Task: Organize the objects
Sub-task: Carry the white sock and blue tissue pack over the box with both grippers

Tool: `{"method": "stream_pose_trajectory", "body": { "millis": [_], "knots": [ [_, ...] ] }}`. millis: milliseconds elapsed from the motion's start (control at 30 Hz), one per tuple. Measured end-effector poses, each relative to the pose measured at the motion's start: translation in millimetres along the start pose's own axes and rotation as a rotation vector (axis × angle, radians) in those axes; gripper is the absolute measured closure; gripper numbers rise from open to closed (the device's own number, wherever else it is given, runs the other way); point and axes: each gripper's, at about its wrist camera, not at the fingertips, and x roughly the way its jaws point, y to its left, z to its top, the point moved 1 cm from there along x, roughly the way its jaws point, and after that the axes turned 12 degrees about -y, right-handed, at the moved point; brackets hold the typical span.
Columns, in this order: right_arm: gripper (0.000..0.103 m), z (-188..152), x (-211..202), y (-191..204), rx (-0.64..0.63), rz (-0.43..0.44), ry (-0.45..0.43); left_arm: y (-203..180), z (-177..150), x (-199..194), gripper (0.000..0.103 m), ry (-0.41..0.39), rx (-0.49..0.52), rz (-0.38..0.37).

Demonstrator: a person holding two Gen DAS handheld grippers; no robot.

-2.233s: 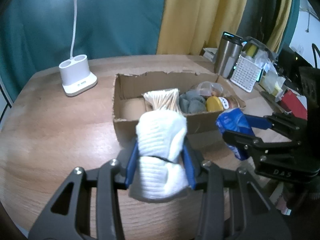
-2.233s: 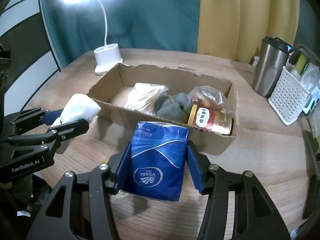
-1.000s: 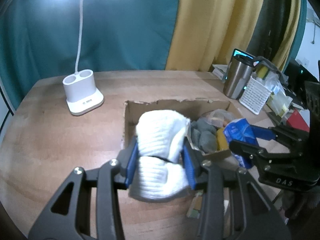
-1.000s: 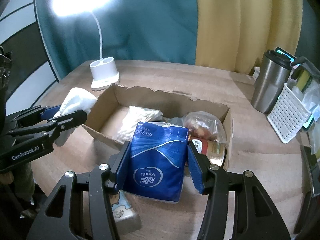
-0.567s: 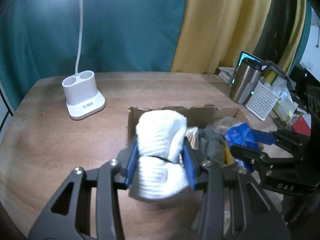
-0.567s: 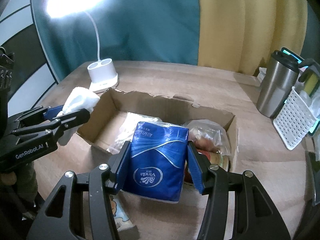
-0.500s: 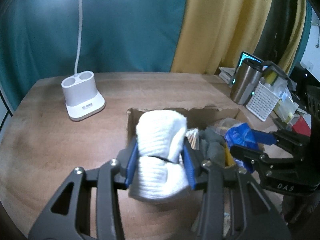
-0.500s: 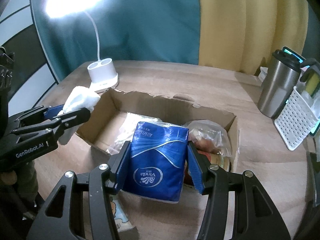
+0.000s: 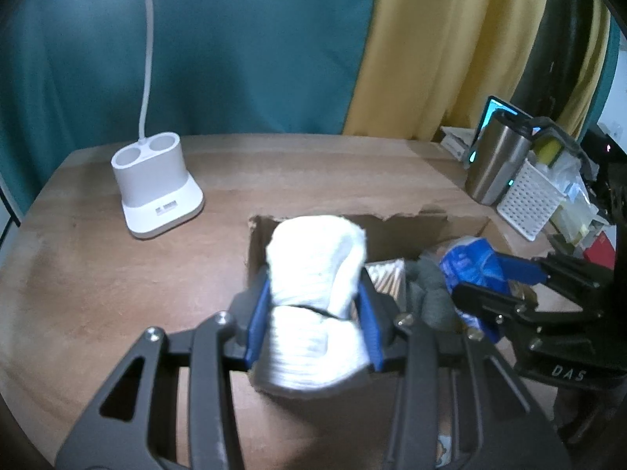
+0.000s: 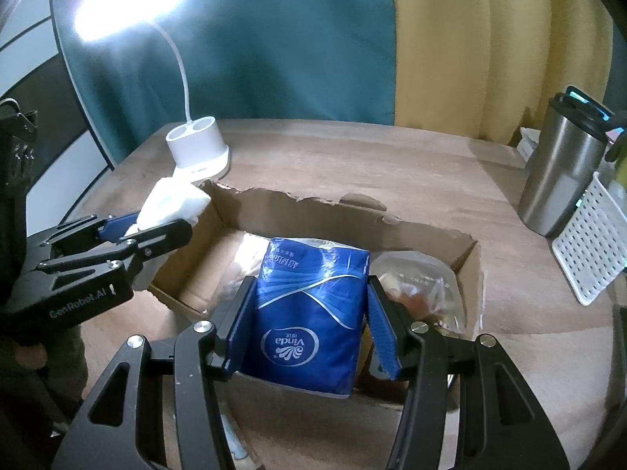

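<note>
Now both loads hang over the box (image 10: 427,231), not yet released — the placing step, by the look of it. Centre of the right view: the tissue pack (image 10: 311,305), blue, pinched between the pads of the right gripper (image 10: 309,325), above the box's near wall. Centre of the left view: a white cloth roll (image 9: 317,293), clamped in the left gripper (image 9: 313,309), over the box's left end. Next, each load likely needs lowering into a free gap before the pads spread — the left end looks barest. Box contents, seen in part: a clear bag (image 10: 419,290) at right, grey cloth (image 9: 429,290) mid-box, and a pale bundle (image 9: 386,276) beside it. Beyond the box, upper left: lamp base (image 9: 154,184). Right edge: steel tumbler (image 10: 560,180) and white basket (image 10: 591,243).
</note>
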Motion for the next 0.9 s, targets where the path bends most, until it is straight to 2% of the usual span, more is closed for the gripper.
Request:
{"method": "stream_pose_trajectory", "body": {
  "millis": [733, 833, 900],
  "knots": [
    [0.047, 7.0, 21.6, -3.4, 0.003, 0.012, 0.025, 1.4, -5.3, 26.4, 0.061, 0.052, -0.008, -0.009],
    [0.047, 6.3, 25.9, -2.9, 0.002, 0.011, 0.032, -0.4, -5.1, 27.9, 0.061, 0.066, -0.017, -0.03],
    [0.047, 5.0, 29.6, -3.4, 0.003, 0.01, 0.04, -5.1, -5.1, 28.1, 0.061, 0.06, 0.011, -0.024]
  ]
}}
